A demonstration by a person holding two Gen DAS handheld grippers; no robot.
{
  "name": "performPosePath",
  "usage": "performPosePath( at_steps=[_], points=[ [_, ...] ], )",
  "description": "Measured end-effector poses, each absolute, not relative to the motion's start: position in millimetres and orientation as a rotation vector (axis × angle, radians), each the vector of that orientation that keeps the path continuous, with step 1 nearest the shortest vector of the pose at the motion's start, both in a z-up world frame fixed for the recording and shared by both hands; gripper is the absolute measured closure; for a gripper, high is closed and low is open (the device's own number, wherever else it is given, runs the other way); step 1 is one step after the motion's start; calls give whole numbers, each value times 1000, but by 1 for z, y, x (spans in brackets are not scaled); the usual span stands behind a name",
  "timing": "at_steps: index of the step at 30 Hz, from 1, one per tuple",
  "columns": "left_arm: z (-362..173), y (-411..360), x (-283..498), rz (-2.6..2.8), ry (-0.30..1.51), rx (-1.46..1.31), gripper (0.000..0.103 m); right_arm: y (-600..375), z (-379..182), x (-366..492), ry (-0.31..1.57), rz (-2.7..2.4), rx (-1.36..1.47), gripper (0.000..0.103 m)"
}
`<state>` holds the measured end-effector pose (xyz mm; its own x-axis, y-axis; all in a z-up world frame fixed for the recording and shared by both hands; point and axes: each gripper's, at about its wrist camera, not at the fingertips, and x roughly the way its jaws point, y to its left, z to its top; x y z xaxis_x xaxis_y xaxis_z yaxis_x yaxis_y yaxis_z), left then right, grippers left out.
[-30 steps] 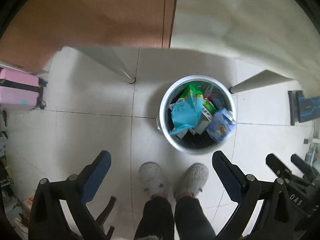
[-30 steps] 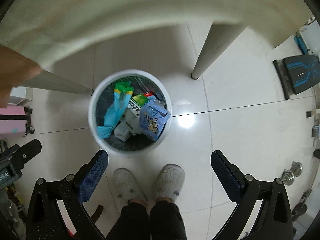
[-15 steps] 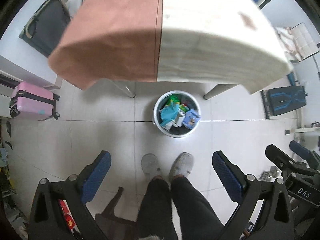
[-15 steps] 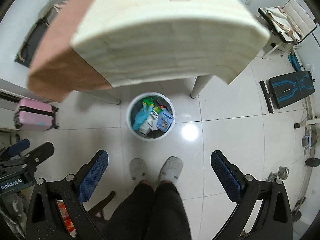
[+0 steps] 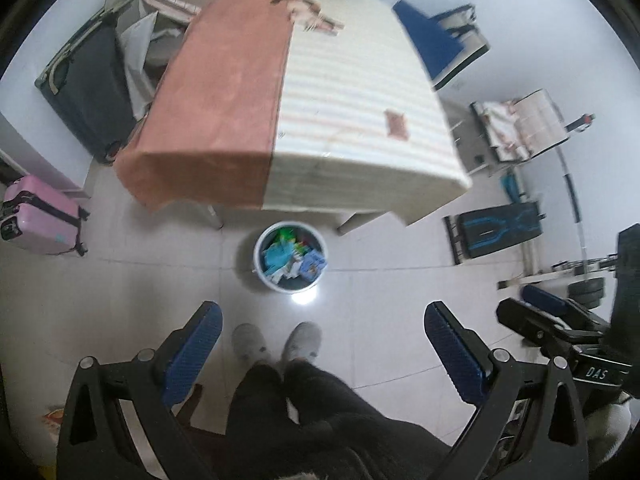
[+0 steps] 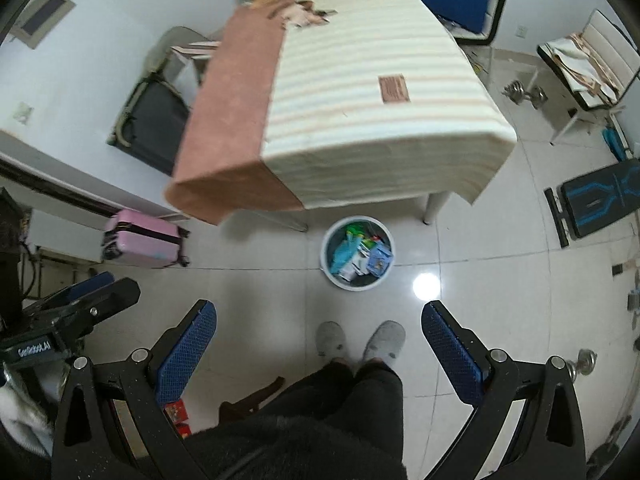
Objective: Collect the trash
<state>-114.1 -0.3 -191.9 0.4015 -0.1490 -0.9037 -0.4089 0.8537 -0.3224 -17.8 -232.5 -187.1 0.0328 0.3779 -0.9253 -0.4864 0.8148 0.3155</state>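
Note:
A white round trash bin (image 5: pixel 261 276) stands on the tiled floor in front of the table, holding colourful wrappers (image 5: pixel 294 258): a teal bag, a green pack, a blue pouch. It also shows in the right wrist view (image 6: pixel 332 278). My left gripper (image 5: pixel 322 350) is open and empty, high above the floor on the near side of the bin. My right gripper (image 6: pixel 319 346) is open and empty too, at a similar height. Both look down over the person's legs and grey slippers (image 5: pixel 249 340).
A table (image 5: pixel 340 92) with a brown and striped cloth stands behind the bin, clutter at its far end. A pink suitcase (image 5: pixel 38 216) and a dark suitcase (image 5: pixel 86 80) stand left. A workout bench (image 5: pixel 498 230), chairs (image 6: pixel 588 60) and weights are right.
Both grippers have risen far above the bin and pulled back, so the bin looks much smaller and the whole tabletop has come into view. Both stayed open and empty.

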Motion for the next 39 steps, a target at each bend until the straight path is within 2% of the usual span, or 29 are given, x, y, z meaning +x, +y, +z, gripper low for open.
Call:
performPosePath(
  at_steps=[8,12,39],
  points=[
    [-141,-3,-129,125,1066,-582,0,-234,-138,-31,1375,753,-67,0],
    [-134,-2,-136,116,1056,-603,0,-232,-125,-38,1378,773,-61,0],
    [-98,-3,-159,122,982,-587,0,-226,-95,-48,1349,814,-37,0]
  ],
)
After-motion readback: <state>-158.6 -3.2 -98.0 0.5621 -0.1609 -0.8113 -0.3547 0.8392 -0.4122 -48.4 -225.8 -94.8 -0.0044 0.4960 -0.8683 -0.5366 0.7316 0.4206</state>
